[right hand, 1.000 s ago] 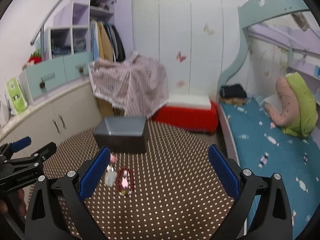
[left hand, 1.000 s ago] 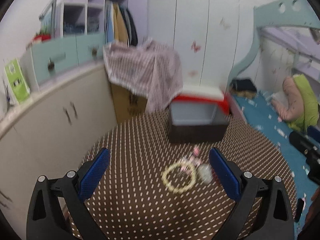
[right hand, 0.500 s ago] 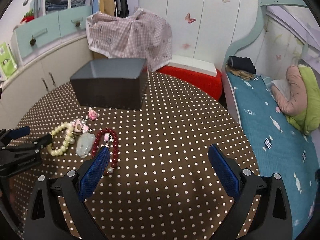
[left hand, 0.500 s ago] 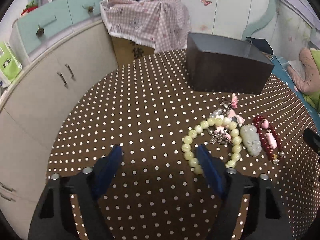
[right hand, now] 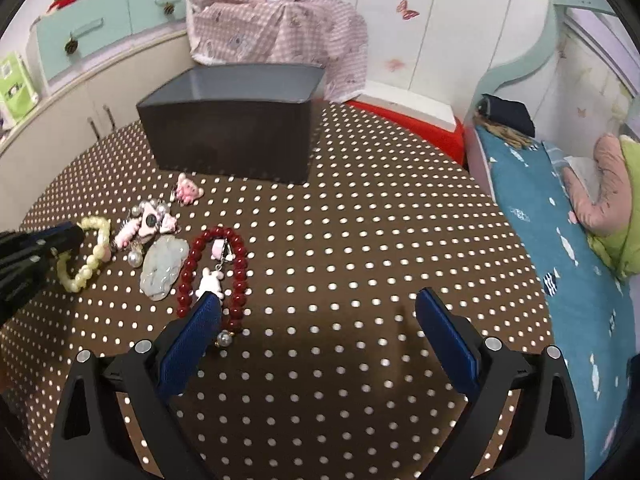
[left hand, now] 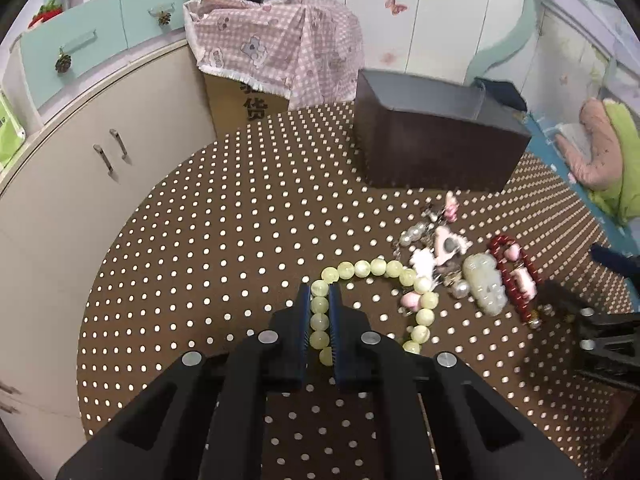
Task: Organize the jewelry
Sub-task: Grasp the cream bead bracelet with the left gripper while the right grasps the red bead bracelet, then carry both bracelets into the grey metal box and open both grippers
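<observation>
In the left wrist view, the left gripper (left hand: 320,312) sits low on the dotted tablecloth (left hand: 224,240) with its jaws clenched on the near side of the pale green bead bracelet (left hand: 372,300); several beads show in the narrow slot between the blue pads. The rest of that loop lies flat on the cloth, so the bracelet looks pinched but not yet lifted. Just to its right lie a tangle of pink charms and pearls (left hand: 436,248), a pale jade pendant (left hand: 484,284) and a red bead bracelet (left hand: 516,280), all close together. The dark box (left hand: 436,148) stands farther back on the table, well apart from the pile, its inside hidden from this angle.

In the right wrist view, the right gripper (right hand: 316,328) has its jaws spread wide and holds nothing. Its left pad rests just beside, perhaps over, the near end of the red bead bracelet (right hand: 216,272), which carries a small white charm. The jade pendant (right hand: 164,266) lies beside it, the pink charms (right hand: 150,224) beyond, and the green bracelet (right hand: 86,256) at far left, with the left gripper's (right hand: 60,240) dark tip on it. The box (right hand: 232,140) is open at the top and what shows of its interior looks bare.

As a judgement, the task is barely begun: every piece is out on the cloth, none visibly in the box, and only the first pick is under way.
</observation>
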`<state>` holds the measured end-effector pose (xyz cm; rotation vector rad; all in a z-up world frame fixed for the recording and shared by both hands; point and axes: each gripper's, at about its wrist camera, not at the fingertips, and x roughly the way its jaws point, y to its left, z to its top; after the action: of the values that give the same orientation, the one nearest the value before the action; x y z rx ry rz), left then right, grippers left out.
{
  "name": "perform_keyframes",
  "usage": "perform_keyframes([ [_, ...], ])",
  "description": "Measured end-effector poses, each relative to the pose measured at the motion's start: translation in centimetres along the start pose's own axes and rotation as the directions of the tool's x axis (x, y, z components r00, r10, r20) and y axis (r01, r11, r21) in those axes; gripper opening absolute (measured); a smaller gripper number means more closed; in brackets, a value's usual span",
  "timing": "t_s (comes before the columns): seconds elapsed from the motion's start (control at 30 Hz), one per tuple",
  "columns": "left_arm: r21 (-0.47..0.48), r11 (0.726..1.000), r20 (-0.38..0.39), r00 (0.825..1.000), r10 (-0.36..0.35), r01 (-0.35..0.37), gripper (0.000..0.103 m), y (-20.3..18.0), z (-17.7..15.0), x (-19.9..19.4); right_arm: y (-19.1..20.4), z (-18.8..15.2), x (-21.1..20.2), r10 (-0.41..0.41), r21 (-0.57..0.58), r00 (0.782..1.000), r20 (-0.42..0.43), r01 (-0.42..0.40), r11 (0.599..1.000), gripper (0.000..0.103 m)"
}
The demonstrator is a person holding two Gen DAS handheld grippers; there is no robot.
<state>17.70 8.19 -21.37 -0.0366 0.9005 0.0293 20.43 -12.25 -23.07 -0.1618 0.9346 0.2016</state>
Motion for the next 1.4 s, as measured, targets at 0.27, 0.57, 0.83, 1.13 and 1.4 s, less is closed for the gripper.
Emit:
perform_keyframes([
  [0.27,-0.001,0.998,0.045,0.997,-0.068,0.068,0.008,-0.1,0.4,-1.8,1.0,0.8,0.5,0.066,-0.024,0.997,-0.031,-0.067,0.997,0.040],
  [0.57,0.008,0.986,0.080,0.983,-0.165,0.165,0.008,-0.4,1.9,-3.9,1.7,2.0,-0.3,0.213,0.004,0.976,-0.036,-0.213,0.977,0.008],
  [0.83,0.066,0.967,0.159,0.954,-0.254,0.246,0.008,-1.6,4.5,-7.7,2.0,4.2,-5.8,0.253,-0.032,0.963,0.088,-0.251,0.967,0.008],
  [1.13,0.155,0.942,0.243,0.912,-0.330,0.299,0.008,-3.3,10.1,-10.8,0.0,10.1,-10.8,0.244,-0.047,0.943,0.227,-0.239,0.970,0.008],
  [1.4,0.172,0.952,0.213,0.934,-0.288,0.254,0.008,-4.4,15.1,-6.8,-1.0,15.8,-7.5,0.214,-0.006,0.944,0.252,-0.220,0.976,0.008],
])
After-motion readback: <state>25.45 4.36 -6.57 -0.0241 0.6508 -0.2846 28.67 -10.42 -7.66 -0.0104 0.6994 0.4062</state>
